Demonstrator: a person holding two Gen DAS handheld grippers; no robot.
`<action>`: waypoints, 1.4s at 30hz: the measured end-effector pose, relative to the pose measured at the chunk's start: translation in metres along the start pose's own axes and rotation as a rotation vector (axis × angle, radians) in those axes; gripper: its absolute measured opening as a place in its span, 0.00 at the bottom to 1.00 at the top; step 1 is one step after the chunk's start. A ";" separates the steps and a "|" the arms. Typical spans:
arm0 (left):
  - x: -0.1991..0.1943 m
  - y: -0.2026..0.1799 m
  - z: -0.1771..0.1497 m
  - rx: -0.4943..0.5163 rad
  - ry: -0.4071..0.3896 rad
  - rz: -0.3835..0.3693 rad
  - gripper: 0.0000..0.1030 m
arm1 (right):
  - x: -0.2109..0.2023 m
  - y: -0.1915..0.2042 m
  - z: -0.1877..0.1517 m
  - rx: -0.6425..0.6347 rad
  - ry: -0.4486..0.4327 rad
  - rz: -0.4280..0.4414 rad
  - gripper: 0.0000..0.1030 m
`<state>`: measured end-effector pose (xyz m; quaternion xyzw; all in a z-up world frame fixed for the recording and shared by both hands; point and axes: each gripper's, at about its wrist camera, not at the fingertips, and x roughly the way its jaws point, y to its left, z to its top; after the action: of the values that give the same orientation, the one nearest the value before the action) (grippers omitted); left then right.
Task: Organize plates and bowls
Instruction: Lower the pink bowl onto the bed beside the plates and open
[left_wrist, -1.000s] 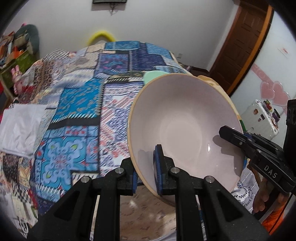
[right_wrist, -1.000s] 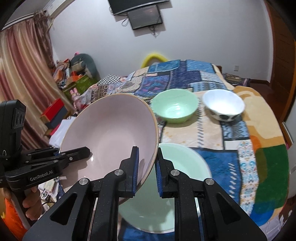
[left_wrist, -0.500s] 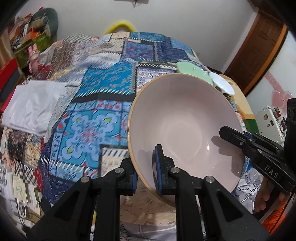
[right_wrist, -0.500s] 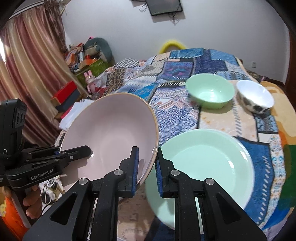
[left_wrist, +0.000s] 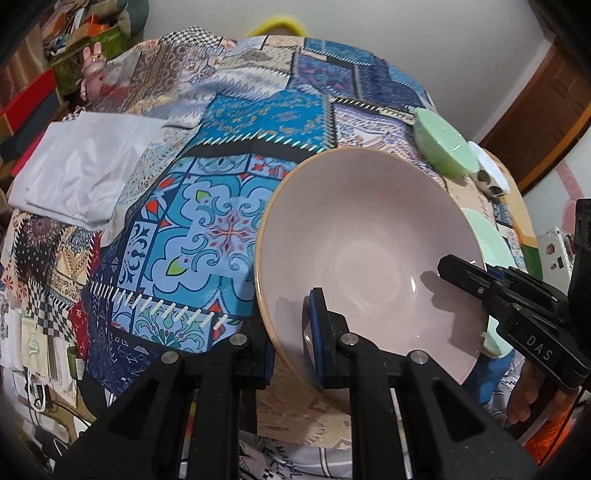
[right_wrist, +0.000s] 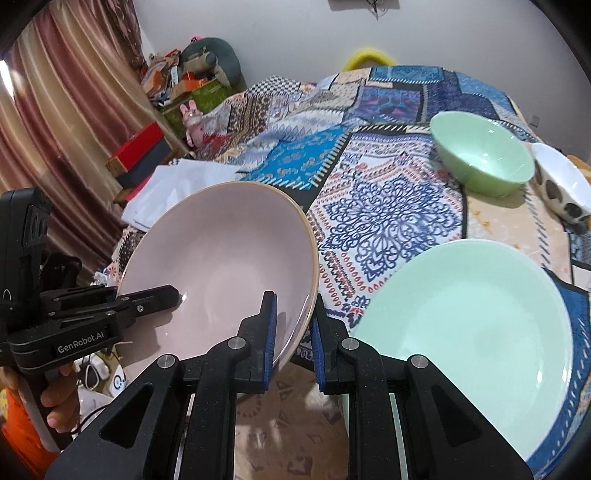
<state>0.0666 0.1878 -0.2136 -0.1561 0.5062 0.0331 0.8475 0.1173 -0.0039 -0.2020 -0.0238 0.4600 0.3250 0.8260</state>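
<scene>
We locate the large plate on the surface; two bowls sit behind it, side by side.

Bare quilt lies left; green plate blocks right.

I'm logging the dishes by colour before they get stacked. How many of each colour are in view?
Pink: 1, the pink bowl gripped on opposite rims by the left gripper and right gripper.
Green: 2, the green plate and the green bowl.
White: 1, the white bowl with dark spots.
Total: 4.
</scene>
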 end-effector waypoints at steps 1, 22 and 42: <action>0.003 0.002 0.000 -0.003 0.004 0.002 0.15 | 0.005 -0.001 0.001 0.001 0.010 0.001 0.15; 0.011 0.007 0.000 0.030 0.012 0.054 0.23 | 0.003 -0.014 0.004 -0.035 0.035 -0.024 0.19; -0.047 -0.060 0.070 0.113 -0.222 0.071 0.85 | -0.083 -0.097 0.039 0.039 -0.160 -0.187 0.53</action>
<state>0.1162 0.1561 -0.1283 -0.0855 0.4154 0.0517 0.9041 0.1702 -0.1098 -0.1410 -0.0249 0.3946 0.2383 0.8871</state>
